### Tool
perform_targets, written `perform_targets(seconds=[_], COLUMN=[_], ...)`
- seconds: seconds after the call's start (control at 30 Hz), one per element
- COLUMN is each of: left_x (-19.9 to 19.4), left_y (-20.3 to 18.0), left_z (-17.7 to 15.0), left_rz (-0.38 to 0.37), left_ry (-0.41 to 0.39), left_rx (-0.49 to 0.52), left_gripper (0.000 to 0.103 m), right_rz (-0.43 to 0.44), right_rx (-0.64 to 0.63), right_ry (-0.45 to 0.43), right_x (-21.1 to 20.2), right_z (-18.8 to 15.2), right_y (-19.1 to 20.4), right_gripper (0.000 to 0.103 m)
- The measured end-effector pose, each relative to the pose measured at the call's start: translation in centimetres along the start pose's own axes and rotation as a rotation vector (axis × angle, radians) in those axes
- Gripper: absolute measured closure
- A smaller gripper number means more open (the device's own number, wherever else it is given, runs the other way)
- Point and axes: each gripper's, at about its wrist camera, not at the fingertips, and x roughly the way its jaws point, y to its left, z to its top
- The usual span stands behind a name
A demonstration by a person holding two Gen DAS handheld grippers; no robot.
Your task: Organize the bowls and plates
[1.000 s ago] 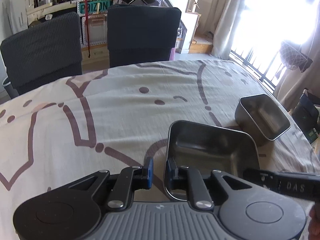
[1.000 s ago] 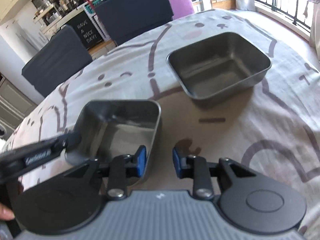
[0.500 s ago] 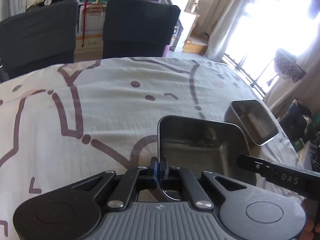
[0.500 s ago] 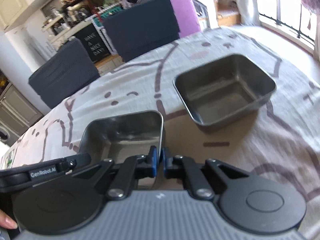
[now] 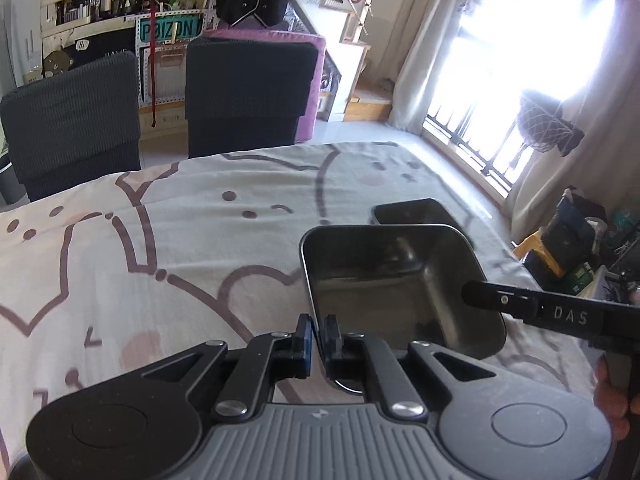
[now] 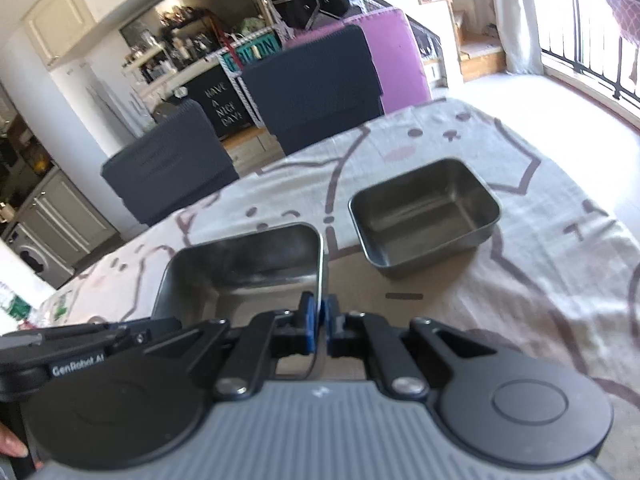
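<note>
Pinching one rim from two sides: left gripper (image 5: 316, 340) with fingers (image 5: 305, 338) clenched on the near-left edge of the nearer steel bowl (image 5: 400, 284), thin metal wall caught between the blue pads, almost no gap beyond the rim itself. Same on the other side: right gripper (image 6: 319, 326) with fingers (image 6: 307, 324) clamped on that bowl's right-hand rim, close to its near corner. Nothing else touched by either pair of pads.

Appears lifted clear of the desk (image 5: 180, 240), tilted slightly, with cloth showing beneath its near edge in both views; contact with the cloth on the far side cannot be ruled out. Carried jointly, then, not resting freely.

Farther out, second steel bowl (image 6: 424, 220) standing upright on the patterned tablecloth (image 6: 540, 280), apart from the held one, off to the right and a little beyond it. Looks about the same rectangular shape, so probably meant for nesting.

Judged early to midway: one bowl in hand, nothing stacked, no plates visible anywhere. Left to do: bringing the held bowl over the other, lowering it in squarely, releasing both grips. Two dark chairs (image 5: 248, 96) behind the desk, uninvolved.
</note>
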Motion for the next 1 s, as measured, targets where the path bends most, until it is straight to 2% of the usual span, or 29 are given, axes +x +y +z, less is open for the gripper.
perform_targets(seconds=[0.2, 0.47, 0.67, 1.0], left_x=[-3.0, -4.8, -4.4, -1.9], left_y=[-2.8, -5.3, -5.4, -6.2], left_z=[-3.1, -8.2, -11.4, -13.5], left_rz=[-0.025, -0.024, -0.022, -0.012], left_ry=[-0.01, 0.018, 0.084, 0.191], left_rx=[-0.045, -0.126, -0.143, -0.056], left_gripper=[0.095, 0.095, 0.094, 0.092], right_rz=[0.0, -0.028, -0.051, -0.081], right_rx=[-0.089, -0.158, -0.245, -0.282], right_ry=[0.012, 0.07, 0.157, 0.289], right_x=[-4.6, -7.9, -7.6, -5.7], right_z=[-1.7, -4.6, -6.8, -8.5], right_y=[-1.0, -2.0, -1.8, -2.5], right_gripper=[0.097, 0.098, 0.098, 0.099])
